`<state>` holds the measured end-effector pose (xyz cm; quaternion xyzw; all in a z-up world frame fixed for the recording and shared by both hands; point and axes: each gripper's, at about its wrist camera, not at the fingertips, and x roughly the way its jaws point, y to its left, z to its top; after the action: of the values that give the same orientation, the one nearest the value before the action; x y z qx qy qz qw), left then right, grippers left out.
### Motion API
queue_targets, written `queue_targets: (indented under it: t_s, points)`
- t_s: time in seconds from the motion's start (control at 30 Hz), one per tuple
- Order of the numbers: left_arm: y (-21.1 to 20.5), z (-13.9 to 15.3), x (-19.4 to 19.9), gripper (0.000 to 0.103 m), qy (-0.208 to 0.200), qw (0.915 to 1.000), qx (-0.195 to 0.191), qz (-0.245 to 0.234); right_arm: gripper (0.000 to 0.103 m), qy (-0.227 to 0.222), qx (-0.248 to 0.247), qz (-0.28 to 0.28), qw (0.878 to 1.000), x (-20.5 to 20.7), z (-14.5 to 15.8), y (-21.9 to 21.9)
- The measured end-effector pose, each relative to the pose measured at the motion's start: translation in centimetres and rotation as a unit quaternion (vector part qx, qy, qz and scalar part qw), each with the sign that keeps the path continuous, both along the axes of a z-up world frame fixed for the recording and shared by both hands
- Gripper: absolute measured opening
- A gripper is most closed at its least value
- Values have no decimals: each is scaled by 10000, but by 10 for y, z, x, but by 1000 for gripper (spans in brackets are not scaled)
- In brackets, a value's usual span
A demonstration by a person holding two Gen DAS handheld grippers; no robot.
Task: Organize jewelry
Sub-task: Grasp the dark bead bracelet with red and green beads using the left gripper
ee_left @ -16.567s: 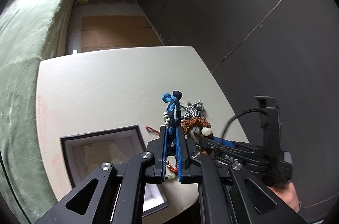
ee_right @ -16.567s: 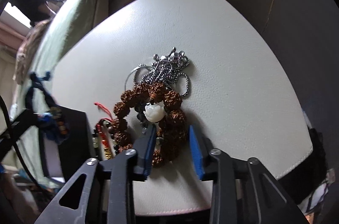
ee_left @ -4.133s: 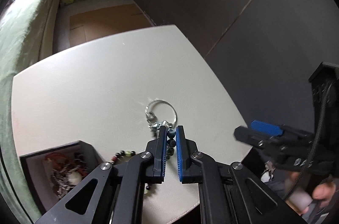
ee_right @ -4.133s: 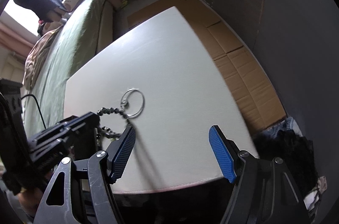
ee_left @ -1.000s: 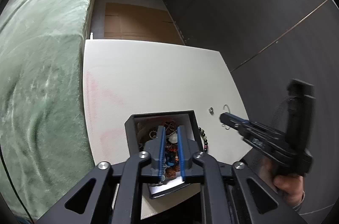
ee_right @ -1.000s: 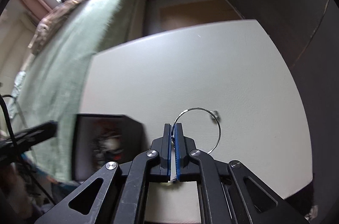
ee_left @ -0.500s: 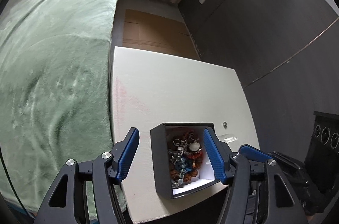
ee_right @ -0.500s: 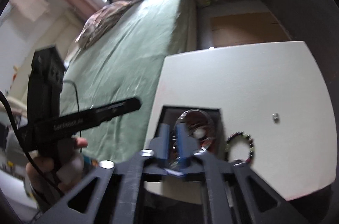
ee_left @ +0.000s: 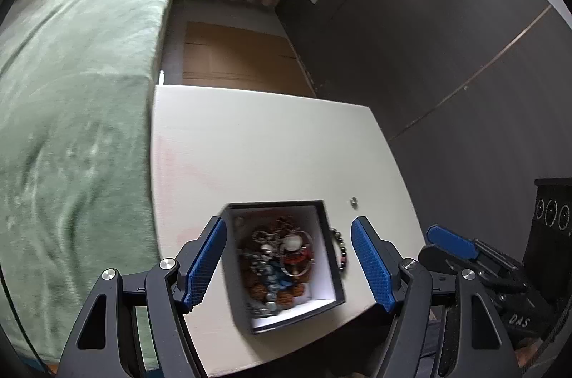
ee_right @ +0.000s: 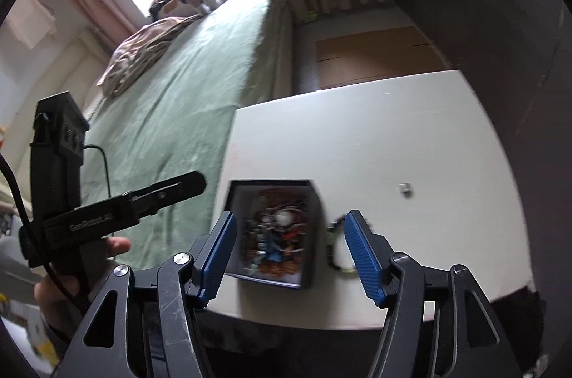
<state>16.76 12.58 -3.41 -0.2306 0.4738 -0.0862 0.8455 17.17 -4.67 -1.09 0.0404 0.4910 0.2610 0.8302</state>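
Note:
A black jewelry box (ee_left: 329, 285) with a white lining sits near the front edge of the white table (ee_left: 257, 145). It holds a heap of jewelry (ee_left: 282, 256): brown beads, a silver chain, a blue cord and a silver ring. A dark bead bracelet (ee_left: 339, 247) lies on the table against the box's right side. A tiny silver piece (ee_left: 353, 200) lies farther right. My left gripper (ee_left: 287, 265) is open and empty above the box. My right gripper (ee_right: 289, 249) is open and empty over the box (ee_right: 311, 227); the bracelet (ee_right: 336, 253) and the silver piece (ee_right: 405, 188) show there too.
A bed with a green blanket (ee_left: 68, 99) borders the table's left side. Flattened cardboard (ee_left: 236, 59) lies on the floor beyond the table. A dark wall (ee_left: 447, 38) stands to the right. The left gripper body (ee_right: 107, 213) and hand show at left in the right wrist view.
My right gripper, shut on the silver ring a second ago, moved over the box and opened; the ring now lies in the box. My left gripper opened and stays over the box.

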Motion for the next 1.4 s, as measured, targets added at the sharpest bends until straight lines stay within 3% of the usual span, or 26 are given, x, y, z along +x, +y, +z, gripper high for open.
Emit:
queue_targets:
  t_s: [0.5,0.8,0.93,1.4]
  points:
    - [-75,-6,26,72,135,9978,153,-628,63,412,214,-715,9964,20,-7,-80]
    - [-123,-23,39,53,437,9937,320,-983,63,647,236,-1032,9923,29,-23,-117]
    - [-140,-40,47,41,801,9903,498,-1025,63,729,262,-1129,9906,31,-29,-132]
    - [-175,-87,71,33,1430,9753,1479,-806,63,869,467,-1484,9840,46,-51,-187]
